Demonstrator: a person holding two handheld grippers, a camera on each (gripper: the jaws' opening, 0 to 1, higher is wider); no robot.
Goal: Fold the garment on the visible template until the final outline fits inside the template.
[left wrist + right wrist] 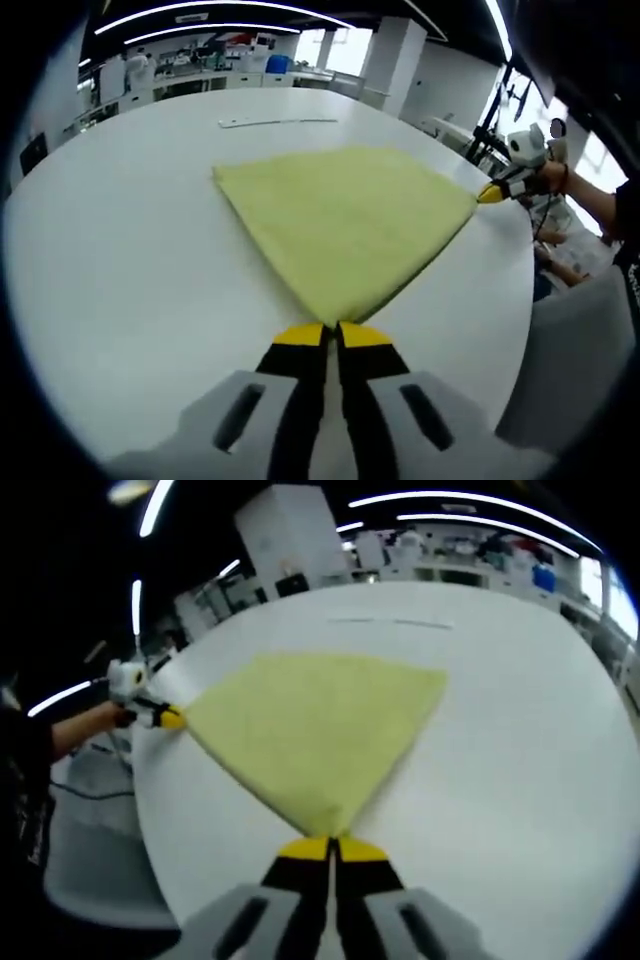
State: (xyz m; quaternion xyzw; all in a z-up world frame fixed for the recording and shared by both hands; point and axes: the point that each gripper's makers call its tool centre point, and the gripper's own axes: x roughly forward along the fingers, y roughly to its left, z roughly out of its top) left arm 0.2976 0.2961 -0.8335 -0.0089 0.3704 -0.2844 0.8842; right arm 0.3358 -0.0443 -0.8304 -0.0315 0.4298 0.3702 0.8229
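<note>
Both grippers, left gripper [331, 335] and right gripper [332, 845], were clamped on near corners of the yellow garment [345, 220] spread on the white table [120, 250]. A fold seemed underway; next they likely needed to carry those corners across together.

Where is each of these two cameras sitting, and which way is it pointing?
Left gripper view: rides on the left gripper, looking along its closed jaws pinching one corner of the yellow cloth; the right gripper and a hand holding it show far right.
Right gripper view: rides on the right gripper, jaws closed on another corner; the left gripper shows at left.
Shared: the cloth and the white table.
</note>
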